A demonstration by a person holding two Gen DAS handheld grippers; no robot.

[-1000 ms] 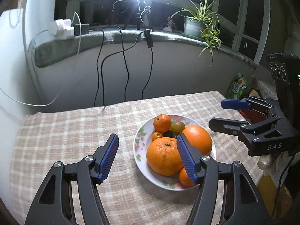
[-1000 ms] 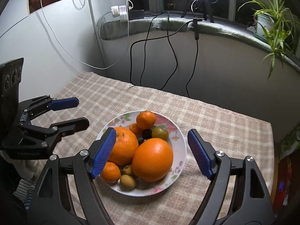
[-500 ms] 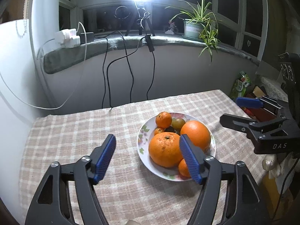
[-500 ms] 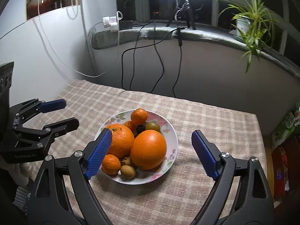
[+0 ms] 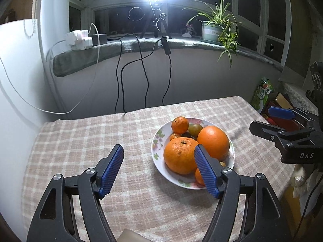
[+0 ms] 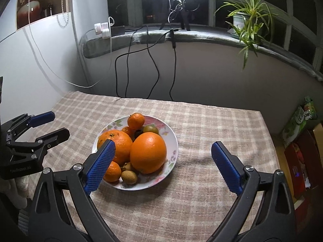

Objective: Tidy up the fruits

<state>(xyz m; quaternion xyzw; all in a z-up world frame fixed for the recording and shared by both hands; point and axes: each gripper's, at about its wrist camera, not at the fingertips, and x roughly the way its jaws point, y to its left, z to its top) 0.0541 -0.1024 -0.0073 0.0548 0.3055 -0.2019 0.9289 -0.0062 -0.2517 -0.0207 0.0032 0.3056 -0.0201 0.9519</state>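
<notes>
Left tool [image 5: 158,169] is held open, nothing gripped; only checked desk [image 5: 101,133] is seen between its pads. Right tool [image 6: 163,167] jaws are opening, nothing held. Plate [image 6: 171,139] of fruits is set ahead of both tools, big orange [image 6: 148,152] framed between right tool's pads, untouched. Small tangerine [image 6: 136,121] is seen at plate's far side.
</notes>
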